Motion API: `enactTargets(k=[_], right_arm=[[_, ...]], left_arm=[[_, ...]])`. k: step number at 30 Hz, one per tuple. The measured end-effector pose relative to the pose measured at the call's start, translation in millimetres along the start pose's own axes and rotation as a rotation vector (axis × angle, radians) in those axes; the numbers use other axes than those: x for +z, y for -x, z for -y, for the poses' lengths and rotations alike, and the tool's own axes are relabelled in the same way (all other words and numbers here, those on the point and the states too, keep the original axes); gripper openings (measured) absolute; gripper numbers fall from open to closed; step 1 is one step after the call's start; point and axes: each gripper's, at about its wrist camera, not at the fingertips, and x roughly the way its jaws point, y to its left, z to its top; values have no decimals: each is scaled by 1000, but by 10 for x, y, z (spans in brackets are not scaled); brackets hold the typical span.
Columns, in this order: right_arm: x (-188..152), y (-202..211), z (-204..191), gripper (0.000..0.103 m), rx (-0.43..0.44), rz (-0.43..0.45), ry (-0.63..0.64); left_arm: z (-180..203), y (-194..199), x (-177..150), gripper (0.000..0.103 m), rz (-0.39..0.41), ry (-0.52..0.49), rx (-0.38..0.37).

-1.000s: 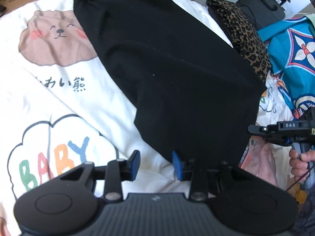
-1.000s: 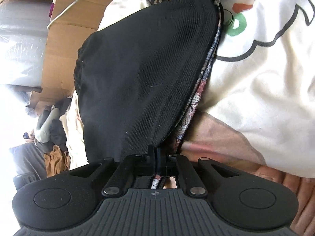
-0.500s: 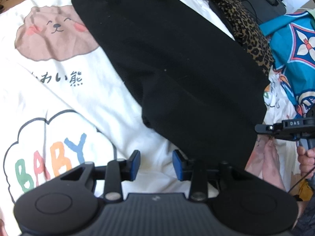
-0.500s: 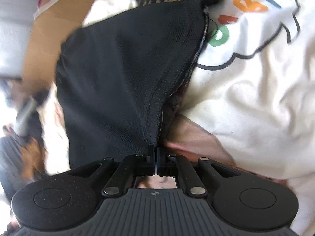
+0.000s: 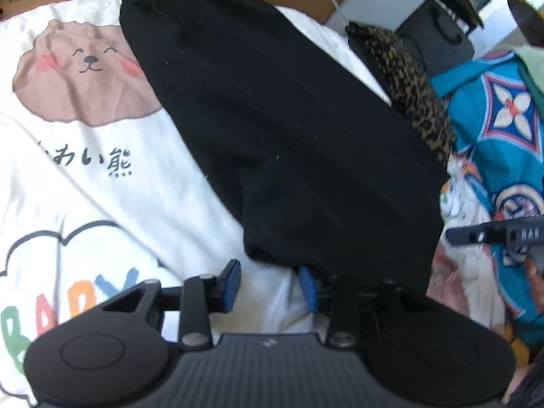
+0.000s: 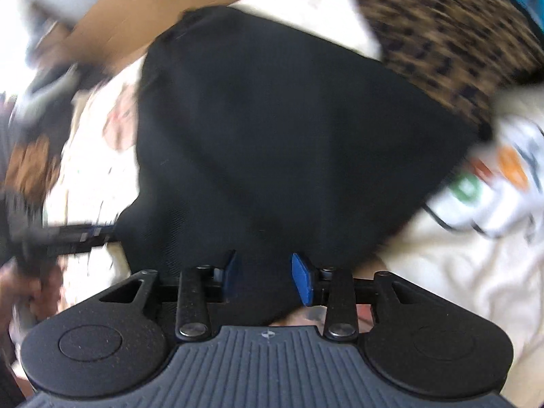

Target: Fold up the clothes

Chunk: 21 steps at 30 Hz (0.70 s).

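Black garment [image 5: 289,142]: spread flat on the white printed sheet [image 5: 85,176], directly ahead of both tools. Left gripper [image 5: 270,287]: fingers spread, empty, at the garment's near edge. Right gripper [image 6: 267,280]: fingers spread, empty, over the garment; view blurred. Leopard-print cloth [image 5: 411,88]: beyond the garment.

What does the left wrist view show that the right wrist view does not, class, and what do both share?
Only the left wrist view shows the bear print on the white sheet, the teal patterned cloth, and the right gripper at the right edge. Only the right wrist view, which is blurred, shows the left gripper reaching in from the left. Both show the black garment lying on the sheet beside the leopard-print cloth, and both grippers open.
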Motion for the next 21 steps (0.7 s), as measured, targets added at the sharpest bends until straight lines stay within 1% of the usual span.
enactTargets(k=[1, 3, 5, 8, 11, 16, 18, 19, 21], right_arm=[[14, -22, -98, 43, -1, -8, 46], [27, -85, -334, 48, 6, -22, 143], [26, -124, -538, 57, 12, -29, 229], [34, -220, -808, 60, 22, -41, 331], [68, -269, -994, 62, 44, -48, 415], [131, -402, -1183, 64, 45, -52, 450], [81, -449, -1250, 64, 31, -49, 470], [53, -473, -1283, 63, 23, -47, 480], [0, -506, -1304, 58, 5, -57, 497]], left_arm=[[0, 10, 13, 48, 11, -1, -8], [18, 22, 46, 50, 31, -17, -17], [41, 31, 73, 54, 44, -24, -18], [54, 15, 114, 54, 45, -13, -31], [30, 52, 117, 55, 47, -15, -38], [-12, 64, 116, 56, 52, -3, -48], [-2, 35, 126, 56, 51, 2, -53], [6, 30, 128, 56, 53, -1, -54], [20, 28, 132, 56, 59, -10, -51]])
